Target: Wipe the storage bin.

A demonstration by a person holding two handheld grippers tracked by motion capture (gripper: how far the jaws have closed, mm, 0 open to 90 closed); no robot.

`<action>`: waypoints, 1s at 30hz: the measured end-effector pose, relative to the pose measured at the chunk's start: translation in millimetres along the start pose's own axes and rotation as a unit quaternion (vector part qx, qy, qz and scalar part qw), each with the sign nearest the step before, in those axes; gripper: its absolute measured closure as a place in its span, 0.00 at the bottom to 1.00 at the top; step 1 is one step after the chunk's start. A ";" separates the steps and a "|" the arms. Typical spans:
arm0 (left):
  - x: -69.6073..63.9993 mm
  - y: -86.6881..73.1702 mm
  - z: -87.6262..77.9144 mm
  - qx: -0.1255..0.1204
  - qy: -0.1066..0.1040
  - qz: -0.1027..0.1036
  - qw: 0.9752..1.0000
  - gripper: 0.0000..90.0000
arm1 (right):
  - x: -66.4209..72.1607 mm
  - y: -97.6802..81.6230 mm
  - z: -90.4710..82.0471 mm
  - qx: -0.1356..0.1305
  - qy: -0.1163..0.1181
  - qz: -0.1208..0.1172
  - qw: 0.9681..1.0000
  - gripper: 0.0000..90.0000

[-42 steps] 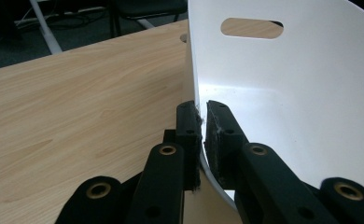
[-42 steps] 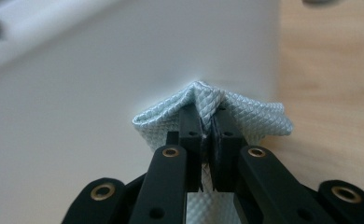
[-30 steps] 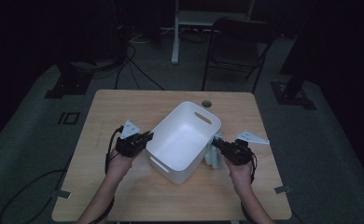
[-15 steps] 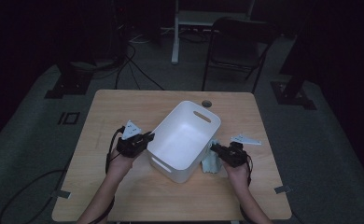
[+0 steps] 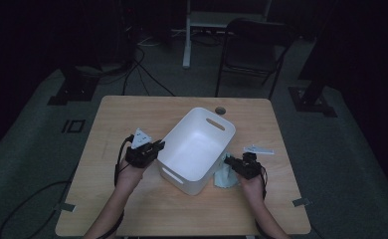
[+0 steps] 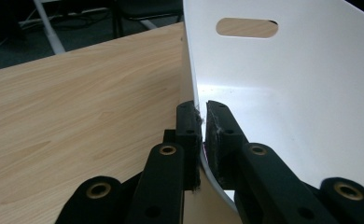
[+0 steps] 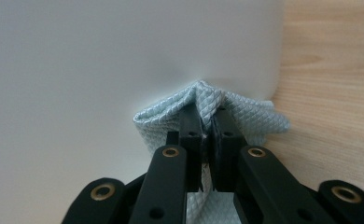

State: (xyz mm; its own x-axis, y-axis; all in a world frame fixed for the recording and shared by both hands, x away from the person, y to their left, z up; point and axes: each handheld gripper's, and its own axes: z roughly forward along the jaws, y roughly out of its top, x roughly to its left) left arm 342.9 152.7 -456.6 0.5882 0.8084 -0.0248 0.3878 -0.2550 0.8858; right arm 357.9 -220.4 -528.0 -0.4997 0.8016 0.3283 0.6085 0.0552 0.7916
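Observation:
A white plastic bin [image 5: 197, 149] with slot handles stands tilted in the middle of the wooden table [image 5: 132, 114]. My left gripper [image 5: 154, 148] is shut on the bin's left rim [image 6: 195, 93], one jaw outside the wall and one inside. My right gripper [image 5: 232, 164] is shut on a pale blue quilted cloth [image 7: 208, 100], which is bunched against the bin's outer right wall [image 7: 101, 60]. In the high view the cloth [image 5: 223, 177] hangs down onto the table beside the bin.
A small white strip [image 5: 258, 149] lies on the table right of the bin. A round cable hole [image 5: 220, 110] sits near the table's far edge. A dark chair [image 5: 251, 50] and a white stand [image 5: 187, 35] are beyond the table.
My right gripper has come down with the cloth beside the bin's right wall, toward the table. The left gripper and the bin have stayed where they were.

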 end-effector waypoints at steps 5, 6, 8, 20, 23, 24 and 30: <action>-2.2 0.2 0.6 0.000 0.005 0.001 1.000 0.94 | 12.6 8.7 -14.8 -0.024 0.012 -0.019 0.999 0.94; -2.6 0.3 0.7 0.000 0.006 0.002 1.000 0.94 | 15.8 10.9 -18.6 -0.031 0.017 -0.023 0.999 0.94; -3.1 0.2 0.9 -0.001 0.008 0.000 1.000 0.94 | 22.5 15.2 -26.6 -0.045 0.031 -0.023 0.998 0.94; -7.9 1.4 2.0 0.003 -0.006 0.007 1.000 0.93 | 29.4 16.8 -34.6 -0.063 0.034 -0.030 0.997 0.94; -7.6 1.3 2.3 0.002 -0.007 0.005 1.000 0.93 | 26.1 13.4 -31.0 -0.053 0.030 -0.029 0.998 0.94; -7.7 1.3 2.3 0.002 -0.007 0.005 1.000 0.93 | 24.5 11.7 -28.8 -0.049 0.028 -0.030 0.998 0.94; -8.0 1.6 2.8 0.002 -0.006 0.006 1.000 0.93 | 14.9 5.2 -18.9 -0.033 0.021 -0.019 0.999 0.94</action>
State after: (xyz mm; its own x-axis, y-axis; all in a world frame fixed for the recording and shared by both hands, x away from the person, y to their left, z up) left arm 340.8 144.4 -456.3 0.6005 0.7994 -0.0200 0.3838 -0.2662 0.8842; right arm 342.0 -219.4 -509.3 -0.5474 0.7741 0.3180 0.5471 0.0435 0.8359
